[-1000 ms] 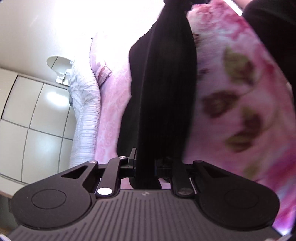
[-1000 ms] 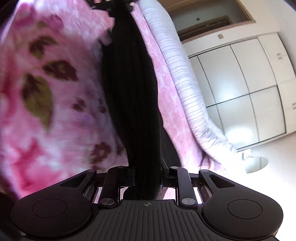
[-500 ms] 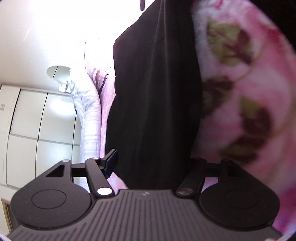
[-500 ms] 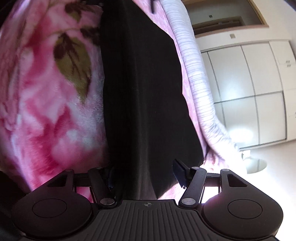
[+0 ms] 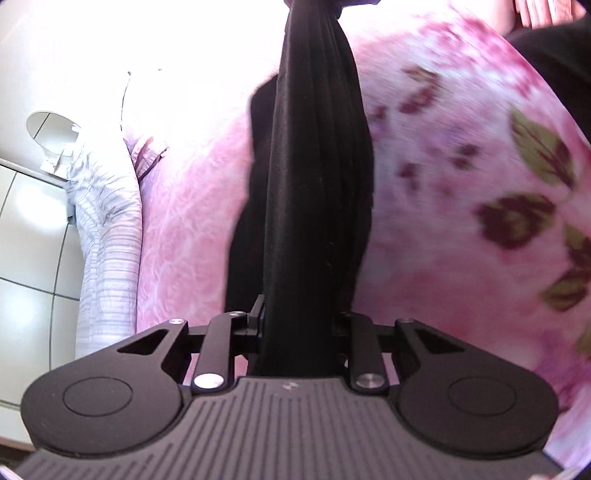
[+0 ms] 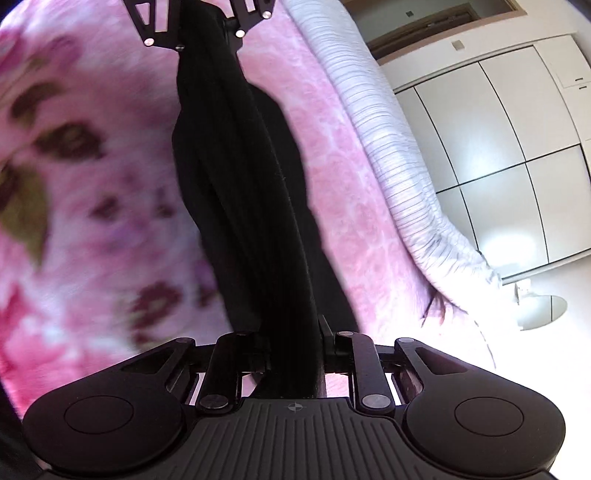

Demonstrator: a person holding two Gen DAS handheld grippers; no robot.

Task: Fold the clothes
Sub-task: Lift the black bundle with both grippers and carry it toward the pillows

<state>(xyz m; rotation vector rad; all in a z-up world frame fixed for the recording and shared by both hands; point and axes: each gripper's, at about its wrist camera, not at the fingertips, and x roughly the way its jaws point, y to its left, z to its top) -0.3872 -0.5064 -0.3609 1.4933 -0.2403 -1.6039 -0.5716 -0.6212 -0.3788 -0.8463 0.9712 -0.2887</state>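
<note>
- A black garment is stretched taut between the two grippers, bunched into long pleats; it is held up over a bed covered by a pink floral blanket.
- The left gripper is seen from its own camera with its jaws closing; the garment's end is between them and is pinched there; only a narrow gap, filled with cloth, is left.
- The right gripper is likewise closing on the opposite end; the black cloth is pressed between its fingers and runs straight away from it.
- In the right wrist view the left gripper is seen at the top edge, clamped on the far end of the garment; the cloth hangs in a slack fold to one side of the taut band.
- The blanket is blurred in both views; beside it a paler pink cover is laid, and at the bed's edge a white striped quilt is draped downward.
- White cupboard doors are visible beyond the quilt; a round white object is seen near them, and what it is cannot be told.
</note>
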